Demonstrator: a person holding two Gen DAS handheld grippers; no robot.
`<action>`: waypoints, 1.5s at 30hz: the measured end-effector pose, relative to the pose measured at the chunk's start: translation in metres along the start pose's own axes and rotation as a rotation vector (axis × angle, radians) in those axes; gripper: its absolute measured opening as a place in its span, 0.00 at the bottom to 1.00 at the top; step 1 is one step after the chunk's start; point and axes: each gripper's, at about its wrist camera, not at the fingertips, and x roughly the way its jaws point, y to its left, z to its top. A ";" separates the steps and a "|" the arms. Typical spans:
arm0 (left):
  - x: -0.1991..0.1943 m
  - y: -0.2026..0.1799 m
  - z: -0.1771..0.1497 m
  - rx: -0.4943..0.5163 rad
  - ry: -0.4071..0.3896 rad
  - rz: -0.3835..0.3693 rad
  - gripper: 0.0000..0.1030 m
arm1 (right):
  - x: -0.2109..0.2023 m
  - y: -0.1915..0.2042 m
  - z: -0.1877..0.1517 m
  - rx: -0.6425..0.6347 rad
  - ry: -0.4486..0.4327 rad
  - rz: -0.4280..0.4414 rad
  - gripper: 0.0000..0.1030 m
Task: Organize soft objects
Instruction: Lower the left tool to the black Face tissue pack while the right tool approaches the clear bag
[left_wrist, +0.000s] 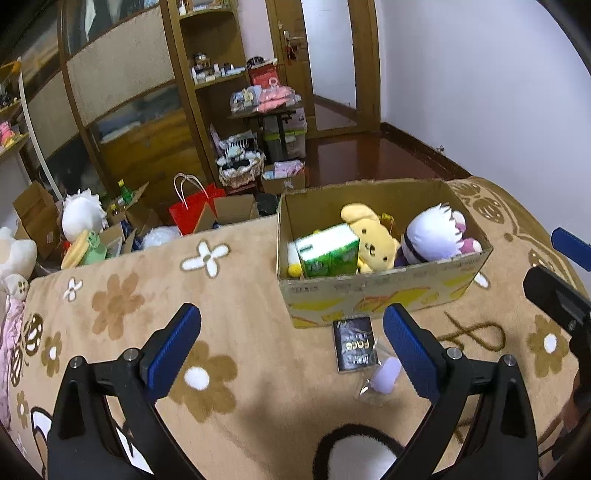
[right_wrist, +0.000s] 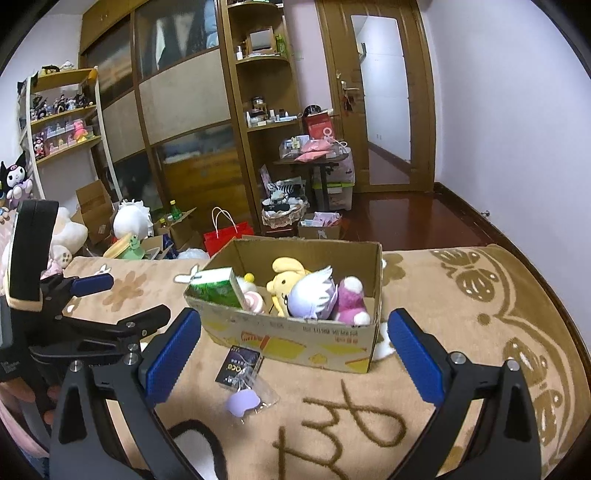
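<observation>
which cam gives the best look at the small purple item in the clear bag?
Right wrist. The purple item in its clear bag lies unobstructed on the blanket, beside the dark packet. In the left wrist view the bag sits partly behind the left claw's finger, so less shows.

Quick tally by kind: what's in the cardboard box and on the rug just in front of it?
Plush toys in the cardboard box: 4 (yellow dog, white winged toy, purple toy, pink swirl toy)
Green carton: 1
Dark packet: 1
Lilac pouch: 1
Total: 7

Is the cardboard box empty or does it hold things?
Not empty: the cardboard box holds a yellow plush, a white-purple plush and a green carton.
</observation>
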 end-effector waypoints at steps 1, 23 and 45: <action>0.002 0.000 -0.002 -0.002 0.015 -0.004 0.96 | 0.001 0.001 -0.001 -0.001 0.002 0.000 1.00; 0.096 0.003 -0.018 -0.071 0.280 -0.076 0.96 | 0.076 0.017 -0.061 -0.060 0.152 -0.010 1.00; 0.167 -0.001 -0.029 -0.093 0.476 -0.137 0.95 | 0.136 0.046 -0.098 -0.114 0.307 0.085 1.00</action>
